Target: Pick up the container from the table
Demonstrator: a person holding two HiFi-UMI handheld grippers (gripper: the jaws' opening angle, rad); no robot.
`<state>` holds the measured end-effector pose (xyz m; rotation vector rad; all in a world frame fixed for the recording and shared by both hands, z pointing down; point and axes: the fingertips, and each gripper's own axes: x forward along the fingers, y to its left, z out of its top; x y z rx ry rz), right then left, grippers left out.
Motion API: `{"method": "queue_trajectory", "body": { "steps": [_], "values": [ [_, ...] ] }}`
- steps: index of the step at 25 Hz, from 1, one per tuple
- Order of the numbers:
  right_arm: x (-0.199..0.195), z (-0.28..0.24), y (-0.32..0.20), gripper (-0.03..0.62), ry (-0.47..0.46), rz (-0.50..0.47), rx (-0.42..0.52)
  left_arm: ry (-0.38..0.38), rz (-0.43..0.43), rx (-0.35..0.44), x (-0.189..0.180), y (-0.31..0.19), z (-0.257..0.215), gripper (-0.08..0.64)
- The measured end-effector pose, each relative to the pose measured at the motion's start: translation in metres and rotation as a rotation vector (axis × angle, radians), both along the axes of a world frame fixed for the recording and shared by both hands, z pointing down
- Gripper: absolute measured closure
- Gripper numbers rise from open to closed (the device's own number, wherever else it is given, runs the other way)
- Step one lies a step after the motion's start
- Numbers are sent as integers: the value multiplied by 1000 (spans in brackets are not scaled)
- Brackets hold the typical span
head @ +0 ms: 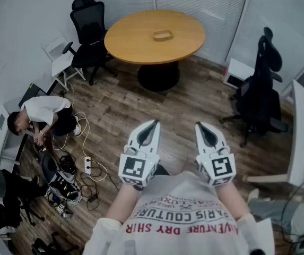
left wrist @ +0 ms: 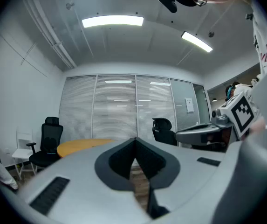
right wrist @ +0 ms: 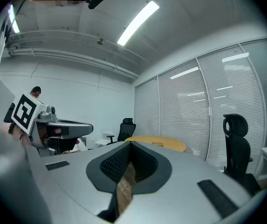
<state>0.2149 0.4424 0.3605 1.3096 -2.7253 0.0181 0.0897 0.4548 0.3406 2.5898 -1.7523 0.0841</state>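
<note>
1. Most of the room was brown wood floor [head: 114, 110]. It lay wide between the person holding the grippers and the far side of the room.
2. One round worktop [head: 136, 39] stood at that far side. It was yellow-brown and almost bare.
3. Two black chairs were in the room. One chair [head: 89, 25] stood just beside the worktop on the left. The other chair [head: 263, 89] stood well apart on the right.
4. The left gripper [head: 152, 126] and the right gripper [head: 201, 127] were held side by side, close to the person's chest. Both pointed toward the worktop. Each one was clenched, with its jaws pressed together and nothing between them.
5. The container [head: 163, 35] was the smallest thing. It looked like a little shallow tray. It sat near the middle of the worktop, far from both grippers, and nothing touched it.
6. I think the job had hardly begun. Nothing was picked up yet. The person would need to walk over, open a gripper, close it on the container and lift it off.
</note>
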Motion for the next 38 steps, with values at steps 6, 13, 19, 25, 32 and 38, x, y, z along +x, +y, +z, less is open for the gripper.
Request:
{"method": "queue_trajectory", "body": {
  "steps": [6,13,19,25,32,38],
  "values": [
    [5,-1,-4,591,14,16,-11,-30,17,4,5,-2,1,560],
    [10,6,-5,591,15,38,-26,-30,30,-15,12,-4,7,560],
    [22,25,-13,591,-34,64,-91,-6,33,-51,17,-10,15,560],
    [23,37,-43,591,-39,83,-148,-7,26,-77,11,-32,24,560],
    [-11,55,-95,591,-14,95,-194,23,31,-96,-25,-87,34,560],
    [-51,62,-157,591,3,128,-248,49,65,-117,-67,-156,38,560]
  ]
}}
